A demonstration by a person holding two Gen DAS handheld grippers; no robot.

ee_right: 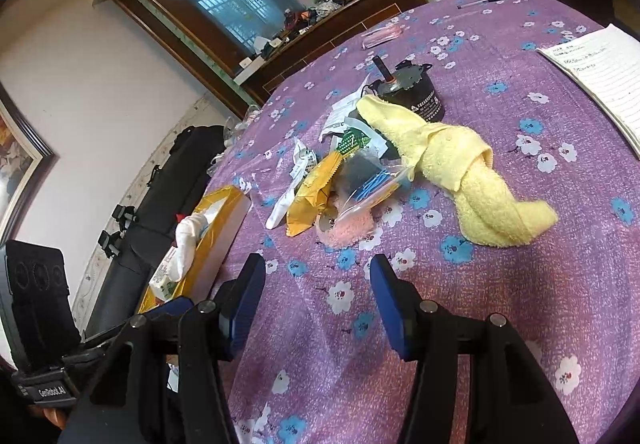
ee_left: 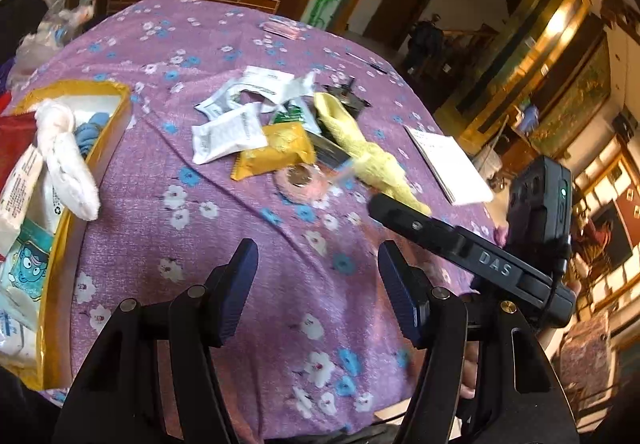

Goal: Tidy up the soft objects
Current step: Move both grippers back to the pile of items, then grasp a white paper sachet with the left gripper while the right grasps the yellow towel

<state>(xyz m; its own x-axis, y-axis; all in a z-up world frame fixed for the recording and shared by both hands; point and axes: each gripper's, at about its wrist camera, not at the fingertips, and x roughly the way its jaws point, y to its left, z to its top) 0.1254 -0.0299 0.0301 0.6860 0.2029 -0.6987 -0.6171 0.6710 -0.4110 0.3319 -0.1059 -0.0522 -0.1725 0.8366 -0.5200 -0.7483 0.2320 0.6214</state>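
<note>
Your right hand-held gripper, spread and empty like the left hand-held gripper, sits nearer the yellow towel, which lies ahead-right mid-bench, long axis running diagonally away toward the black motor.

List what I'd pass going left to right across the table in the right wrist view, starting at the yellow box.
yellow box → orange packet → pink fuzzy item → yellow towel → notebook. The packets piled behind the orange one overlap too much to order.
</note>
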